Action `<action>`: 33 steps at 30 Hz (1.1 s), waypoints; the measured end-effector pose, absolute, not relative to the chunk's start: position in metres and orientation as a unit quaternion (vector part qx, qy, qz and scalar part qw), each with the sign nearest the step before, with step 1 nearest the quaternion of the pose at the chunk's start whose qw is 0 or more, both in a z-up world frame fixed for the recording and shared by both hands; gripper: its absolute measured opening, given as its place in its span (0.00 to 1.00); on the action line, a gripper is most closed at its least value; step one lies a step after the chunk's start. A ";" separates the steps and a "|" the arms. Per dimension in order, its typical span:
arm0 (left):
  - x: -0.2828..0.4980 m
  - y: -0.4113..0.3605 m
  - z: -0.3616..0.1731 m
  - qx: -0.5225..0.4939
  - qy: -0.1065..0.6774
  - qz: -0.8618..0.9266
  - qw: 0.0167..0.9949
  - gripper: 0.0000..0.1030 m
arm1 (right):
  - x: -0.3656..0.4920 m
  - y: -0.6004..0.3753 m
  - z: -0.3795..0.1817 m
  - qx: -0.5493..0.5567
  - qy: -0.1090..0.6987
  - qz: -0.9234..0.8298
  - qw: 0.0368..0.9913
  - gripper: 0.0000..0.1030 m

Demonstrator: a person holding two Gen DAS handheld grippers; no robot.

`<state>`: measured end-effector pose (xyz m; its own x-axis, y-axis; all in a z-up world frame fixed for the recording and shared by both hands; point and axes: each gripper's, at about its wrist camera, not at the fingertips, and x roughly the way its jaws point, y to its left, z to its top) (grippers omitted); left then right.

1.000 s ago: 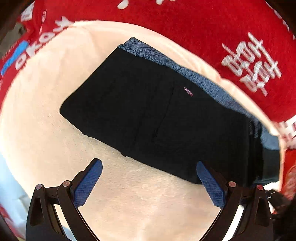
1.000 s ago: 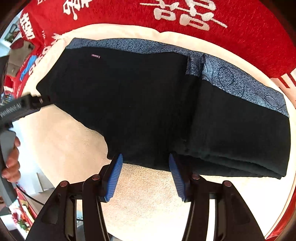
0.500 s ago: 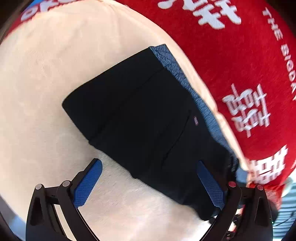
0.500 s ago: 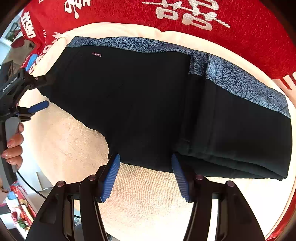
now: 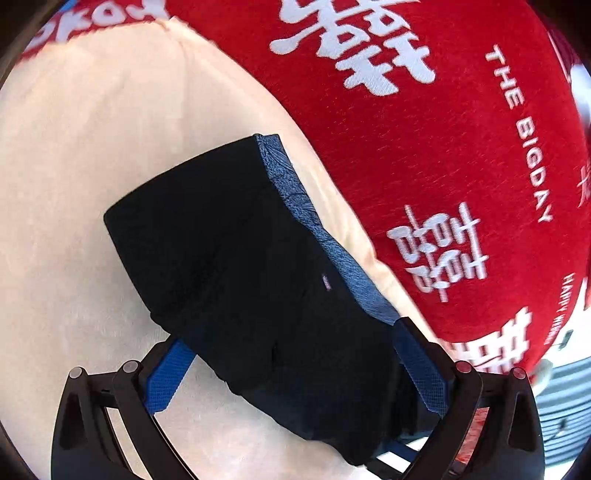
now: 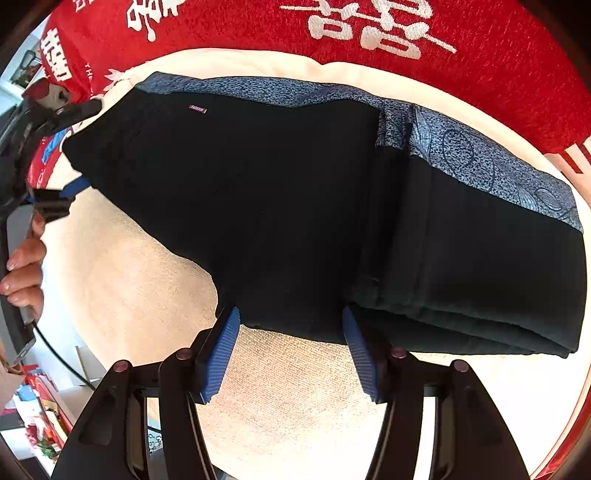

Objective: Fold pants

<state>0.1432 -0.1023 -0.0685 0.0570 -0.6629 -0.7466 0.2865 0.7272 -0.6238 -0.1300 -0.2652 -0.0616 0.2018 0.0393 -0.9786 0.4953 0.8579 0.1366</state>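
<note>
Black pants [image 5: 221, 258] with a blue-grey patterned waistband [image 5: 291, 188] lie folded on a cream cloth [image 5: 74, 184]. My left gripper [image 5: 290, 336] is open wide and straddles one narrow end of the pants, with fabric lying between its blue pads and not pinched. In the right wrist view the pants [image 6: 277, 203] stretch across the cloth, thicker and layered at the right. My right gripper [image 6: 290, 314] points steeply down, open, with its tips at the pants' near edge. The left gripper [image 6: 74, 147] shows at the pants' left corner, held by a hand [image 6: 22, 266].
A red blanket [image 5: 406, 147] with white characters lies under the cream cloth [image 6: 295, 387] and surrounds it [image 6: 258, 26]. Bare cream cloth shows in front of the pants. Room clutter and a cable appear past the left edge [image 6: 55, 362].
The left gripper has rolled and closed in on the pants' end, which now lies between its open fingers. The right gripper kept its place and its jaws stand slightly wider.
</note>
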 end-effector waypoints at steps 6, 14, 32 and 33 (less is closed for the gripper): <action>0.147 -0.117 -0.086 -0.106 0.626 -0.256 0.729 0.69 | -0.125 -0.268 -0.048 0.220 0.618 -0.140 0.742 0.61; 0.097 -0.161 -0.054 0.154 0.502 -0.267 0.808 0.34 | -0.065 -0.316 0.022 0.295 0.568 -0.093 0.762 0.76; 0.048 -0.187 -0.048 0.316 0.389 -0.277 0.820 0.34 | 0.176 -0.205 -0.042 0.182 0.763 0.111 0.610 0.75; 0.048 -0.188 -0.048 0.318 0.388 -0.276 0.820 0.34 | 0.174 -0.206 -0.044 0.178 0.764 0.109 0.610 0.57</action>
